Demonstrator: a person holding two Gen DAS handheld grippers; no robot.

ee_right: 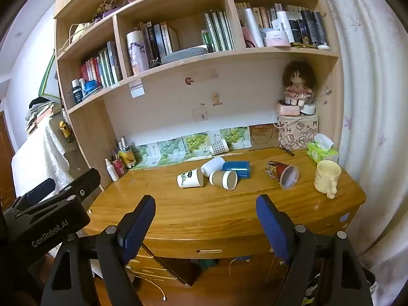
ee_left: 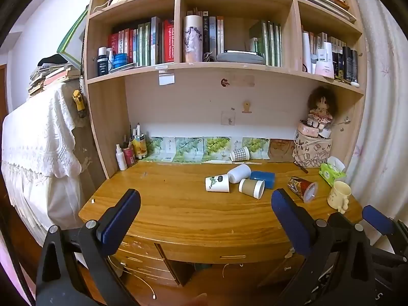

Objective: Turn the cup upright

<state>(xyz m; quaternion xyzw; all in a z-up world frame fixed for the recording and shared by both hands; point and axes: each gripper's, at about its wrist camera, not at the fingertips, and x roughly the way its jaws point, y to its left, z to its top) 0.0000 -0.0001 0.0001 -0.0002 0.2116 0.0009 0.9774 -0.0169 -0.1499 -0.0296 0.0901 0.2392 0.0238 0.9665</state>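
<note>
Several cups lie on their sides on the wooden desk (ee_left: 178,209): a white leaf-print cup (ee_left: 217,183), a plain white cup (ee_left: 239,173), a brown paper cup (ee_left: 252,188), a blue cup (ee_left: 262,178), a dark red patterned cup (ee_left: 302,188) and a checked cup (ee_left: 239,154) at the back. They also show in the right wrist view: leaf-print cup (ee_right: 190,178), brown cup (ee_right: 223,179), blue cup (ee_right: 236,168), red cup (ee_right: 282,174). My left gripper (ee_left: 204,204) is open and empty in front of the desk. My right gripper (ee_right: 205,210) is open and empty, also short of the desk edge.
A cream mug (ee_left: 339,195) stands upright at the desk's right end, next to a green tissue pack (ee_left: 331,172). Bottles and a pen holder (ee_left: 132,150) stand at the back left. A doll (ee_left: 320,112) sits on boxes at the back right. Bookshelves rise above; drawers sit below.
</note>
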